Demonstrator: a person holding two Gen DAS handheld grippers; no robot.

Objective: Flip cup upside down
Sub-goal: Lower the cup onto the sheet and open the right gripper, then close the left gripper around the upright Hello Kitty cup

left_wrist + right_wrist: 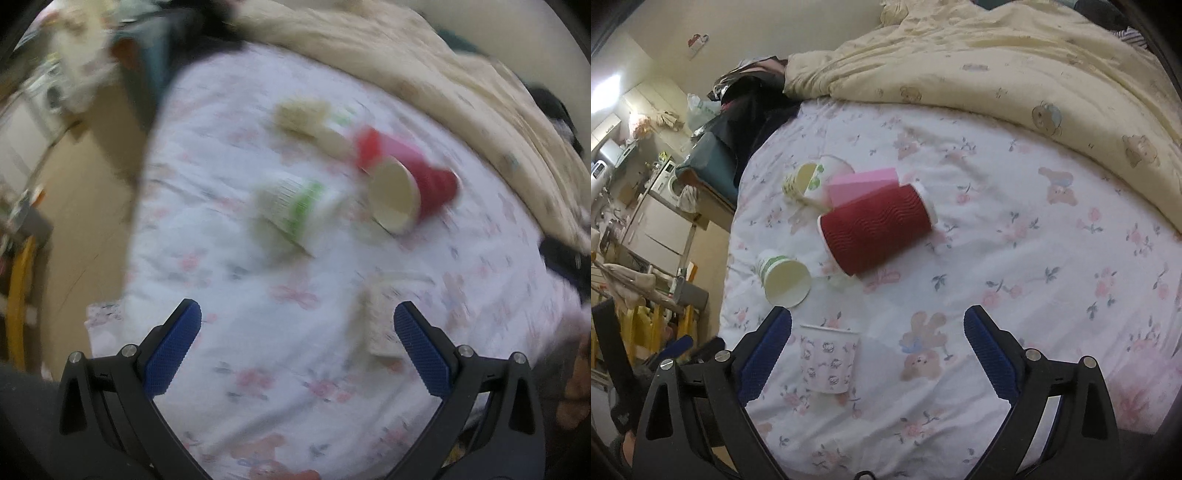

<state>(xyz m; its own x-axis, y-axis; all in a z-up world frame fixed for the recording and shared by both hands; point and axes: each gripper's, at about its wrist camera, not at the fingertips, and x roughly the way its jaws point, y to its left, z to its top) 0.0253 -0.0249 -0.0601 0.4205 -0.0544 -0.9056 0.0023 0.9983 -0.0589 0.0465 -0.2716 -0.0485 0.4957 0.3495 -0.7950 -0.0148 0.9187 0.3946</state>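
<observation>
Several paper cups lie on a floral bedsheet [1015, 277]. A dark red ribbed cup [877, 230] lies on its side; the blurred left wrist view shows its cream inside [393, 199]. A green-striped cup [783, 277] lies on its side, blurred in the left wrist view [295, 210]. A floral white cup [829, 358] stands upside down close to my right gripper [877, 334], just right of its left finger. A yellowish cup [801, 181] lies further back. My left gripper [297, 328] is open and empty above the sheet. My right gripper is open and empty.
A pink block [862, 184] sits behind the red cup. A cream quilt [1015, 74] is bunched along the back of the bed. The bed's left edge drops to a floor with a washing machine [666, 181], shelves and yellow frames [646, 325].
</observation>
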